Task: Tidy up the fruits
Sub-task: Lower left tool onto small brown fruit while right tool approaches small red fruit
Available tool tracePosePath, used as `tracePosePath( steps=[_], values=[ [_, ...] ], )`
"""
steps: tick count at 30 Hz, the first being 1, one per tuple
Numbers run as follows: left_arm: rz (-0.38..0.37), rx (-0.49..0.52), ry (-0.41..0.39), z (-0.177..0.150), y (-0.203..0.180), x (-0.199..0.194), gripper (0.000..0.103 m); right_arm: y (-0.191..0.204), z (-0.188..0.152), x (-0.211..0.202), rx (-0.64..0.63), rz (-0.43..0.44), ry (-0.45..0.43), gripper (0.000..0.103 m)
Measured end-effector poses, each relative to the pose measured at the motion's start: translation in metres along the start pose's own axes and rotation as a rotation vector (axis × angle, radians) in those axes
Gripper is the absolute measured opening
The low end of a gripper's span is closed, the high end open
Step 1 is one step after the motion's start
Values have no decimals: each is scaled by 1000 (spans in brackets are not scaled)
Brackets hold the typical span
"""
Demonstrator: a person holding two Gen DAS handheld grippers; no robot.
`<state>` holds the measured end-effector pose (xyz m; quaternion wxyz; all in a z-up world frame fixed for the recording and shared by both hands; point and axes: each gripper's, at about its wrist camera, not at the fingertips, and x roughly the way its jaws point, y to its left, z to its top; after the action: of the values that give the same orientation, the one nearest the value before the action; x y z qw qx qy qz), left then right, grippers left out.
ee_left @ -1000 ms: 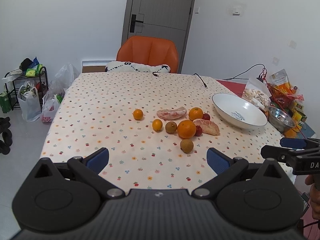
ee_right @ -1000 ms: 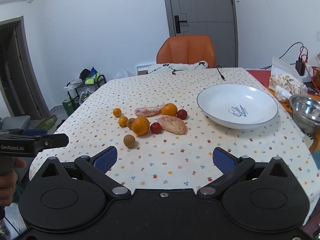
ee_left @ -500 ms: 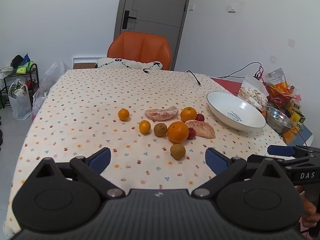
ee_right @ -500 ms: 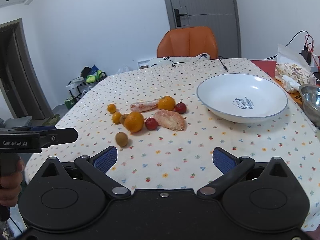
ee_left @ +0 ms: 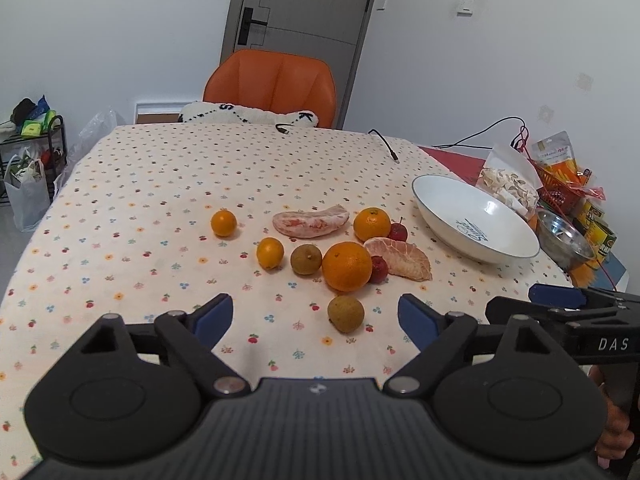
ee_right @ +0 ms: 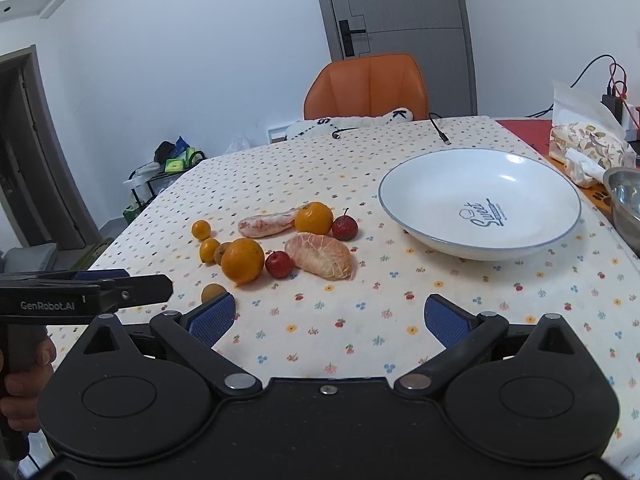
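Two readable marks: "Sweet" in the white bowl, "GenRobot.AI" on the left gripper.

the tablecloth looks like soft matt cloth with a tiny printed pattern. white bowl is glossy ceramic, catching the light. at about 3 o'clock from it sits a shiny metal bowl. the big orange has dimpled, slightly shiny peel; the peeled pomelo piece looks dry and fibrous. both grippers are matt black plastic with textured blue pads. the chair looks like smooth leather.
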<state>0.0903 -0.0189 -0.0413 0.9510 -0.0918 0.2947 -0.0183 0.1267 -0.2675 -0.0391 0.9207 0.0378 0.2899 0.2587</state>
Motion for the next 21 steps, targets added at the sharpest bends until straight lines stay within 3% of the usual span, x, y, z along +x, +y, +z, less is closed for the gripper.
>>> tracePosePath(
  steps=[7,15,17,21],
  values=[
    [-26,11,21,0,-7,17,75,-8,1,11,25,28,12,83],
    [-49,-1,55,0,-10,38,62,-10,1,23,20,38,31,76],
    [-56,3,65,-1,-11,44,54,-10,3,26,22,41,36,75],
    [-55,8,76,-6,-8,54,26,-8,5,31,15,49,35,75]
  ],
)
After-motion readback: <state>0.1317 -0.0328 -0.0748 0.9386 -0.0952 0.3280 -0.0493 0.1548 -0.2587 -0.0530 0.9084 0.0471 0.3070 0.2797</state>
